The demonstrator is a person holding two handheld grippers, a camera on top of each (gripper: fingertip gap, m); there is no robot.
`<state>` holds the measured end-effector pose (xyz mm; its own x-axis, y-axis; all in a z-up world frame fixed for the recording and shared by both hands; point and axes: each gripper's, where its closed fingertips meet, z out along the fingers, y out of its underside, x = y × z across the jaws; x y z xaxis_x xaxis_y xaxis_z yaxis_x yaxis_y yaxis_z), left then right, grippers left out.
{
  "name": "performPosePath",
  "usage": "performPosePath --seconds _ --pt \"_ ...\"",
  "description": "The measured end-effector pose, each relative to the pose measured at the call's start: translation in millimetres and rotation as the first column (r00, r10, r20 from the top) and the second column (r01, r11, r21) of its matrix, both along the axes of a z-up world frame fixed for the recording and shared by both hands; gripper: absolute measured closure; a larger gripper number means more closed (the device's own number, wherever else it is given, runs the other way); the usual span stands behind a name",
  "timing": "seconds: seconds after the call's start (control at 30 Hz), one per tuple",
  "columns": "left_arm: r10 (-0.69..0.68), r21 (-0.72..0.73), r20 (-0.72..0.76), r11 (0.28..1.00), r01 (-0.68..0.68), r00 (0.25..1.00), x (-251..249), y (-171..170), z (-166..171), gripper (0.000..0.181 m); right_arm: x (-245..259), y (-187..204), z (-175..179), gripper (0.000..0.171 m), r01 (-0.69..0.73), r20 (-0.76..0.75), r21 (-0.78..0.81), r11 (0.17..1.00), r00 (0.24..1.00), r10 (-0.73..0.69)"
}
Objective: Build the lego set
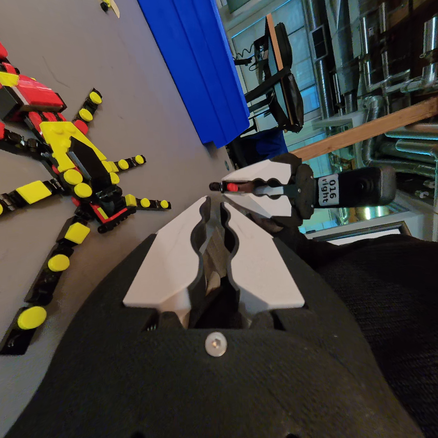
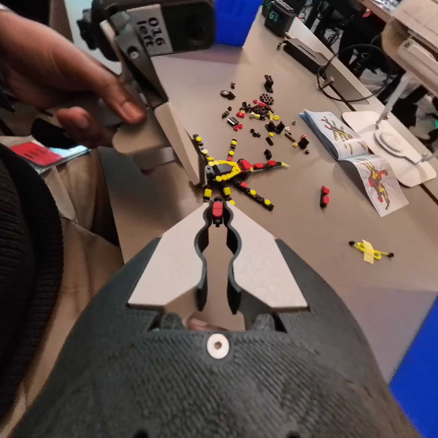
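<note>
The right claw is pinched on a small red and black brick piece, which sits between the fingertips above the grey table; seen from the left wrist view, the same piece sticks out a little past the tips. The left claw has its fingers drawn almost together with only a thin slit between them and nothing held. A bare hand grips its handle. Its tips come down just beside the black and yellow spider model lying flat on the table, legs spread. Beyond the model lies a scatter of loose bricks, with an open instruction booklet to the right. A blue bin stands farther back.
</note>
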<state>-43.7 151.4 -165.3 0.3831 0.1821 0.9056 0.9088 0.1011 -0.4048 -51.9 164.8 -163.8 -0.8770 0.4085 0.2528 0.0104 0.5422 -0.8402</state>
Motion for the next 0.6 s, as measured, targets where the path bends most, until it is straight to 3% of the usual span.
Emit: performPosePath --seconds 0.13,0.23,0.43,0.6 --pt "-0.022 -0.023 -0.023 1.0 0.021 1.0 3 1 -3 0.176 -7 21 -17 0.165 0.028 0.113 0.041 0.999 0.993 -0.032" --pt "-0.096 -0.163 -0.115 0.984 0.076 0.989 14 8 -15 0.174 3 41 -45 0.165 -0.031 0.246 0.143 0.989 0.969 -0.005" --pt "-0.318 -0.486 -0.342 0.865 0.124 0.884 34 29 -41 0.162 12 52 -58 0.165 -0.104 0.331 0.124 0.987 0.942 0.058" --pt "-0.398 -0.6 -0.376 0.792 0.108 0.837 39 42 -60 0.16 13 55 -68 0.165 -0.111 0.375 0.128 0.986 0.926 0.056"
